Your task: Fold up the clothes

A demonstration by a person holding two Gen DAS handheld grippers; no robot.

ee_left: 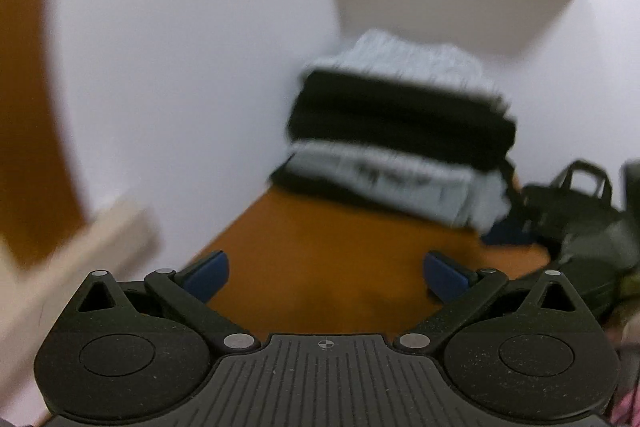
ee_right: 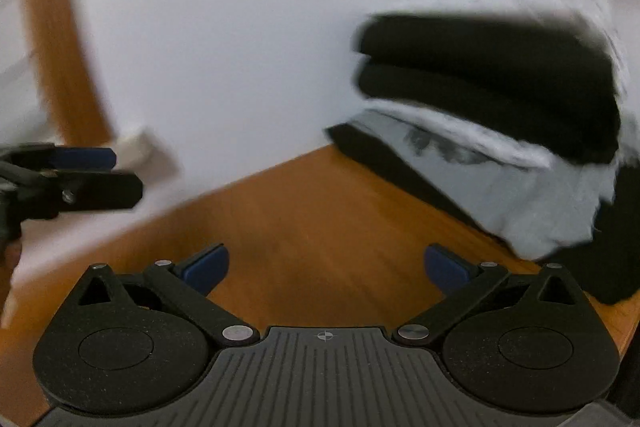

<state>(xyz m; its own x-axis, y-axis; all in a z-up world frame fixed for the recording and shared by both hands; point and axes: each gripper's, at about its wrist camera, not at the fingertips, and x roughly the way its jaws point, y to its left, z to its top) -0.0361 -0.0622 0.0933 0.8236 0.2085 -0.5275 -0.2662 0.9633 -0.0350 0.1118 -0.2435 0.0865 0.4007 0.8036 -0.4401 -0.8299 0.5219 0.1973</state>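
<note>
Both tongs, left [ee_left: 326, 273] and right [ee_right: 326, 265], wide, holding nothing; folded clothes stack [ee_right: 492, 99] ahead-right on desk [ee_right: 320, 195], nearer right.

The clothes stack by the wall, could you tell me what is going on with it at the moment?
Nothing holds it right now. The stack of folded clothes, black and pale grey layers, sits on the wooden table against the white wall. Both the left gripper and the right gripper are open and empty, over bare tabletop short of the stack. The views are motion-blurred.
</note>
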